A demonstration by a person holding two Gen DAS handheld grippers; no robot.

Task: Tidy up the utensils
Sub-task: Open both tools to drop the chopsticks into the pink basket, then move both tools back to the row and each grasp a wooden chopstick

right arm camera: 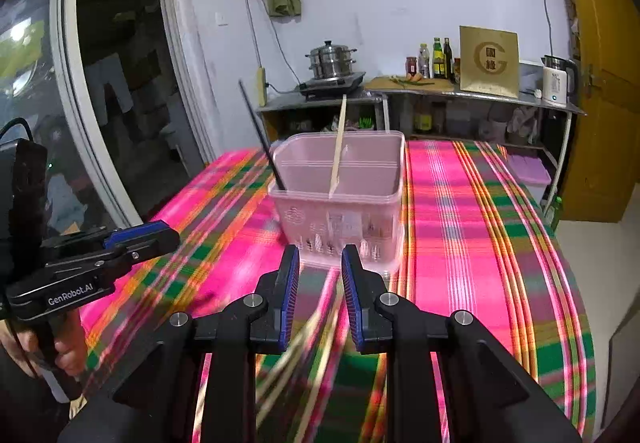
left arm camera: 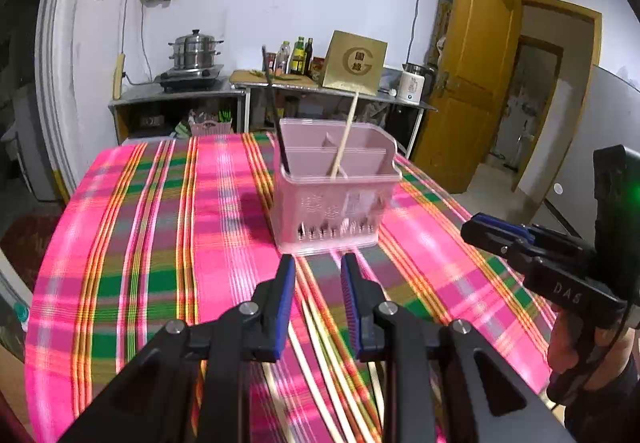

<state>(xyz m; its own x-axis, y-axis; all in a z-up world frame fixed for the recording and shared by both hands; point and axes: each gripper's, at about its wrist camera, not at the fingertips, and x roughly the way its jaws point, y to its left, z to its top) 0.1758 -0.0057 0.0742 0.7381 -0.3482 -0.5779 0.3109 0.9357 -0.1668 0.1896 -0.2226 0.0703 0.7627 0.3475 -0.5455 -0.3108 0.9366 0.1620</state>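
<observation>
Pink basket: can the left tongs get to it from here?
Probably yes. The left tongs are open and empty, and only bare tablecloth lies between them and the pink basket. The right tongs sit off to the side, out of the way.

Plaid table (pink caddy atop)

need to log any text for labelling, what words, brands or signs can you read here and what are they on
"GenRobot.AI": side of the left gripper, right wrist view.
"DAS": side of the right gripper, left wrist view.
Large "G": gold board on the counter; the small characters inside it are too small to read.
Bottle labels and the kettle print: too small to read.
</observation>
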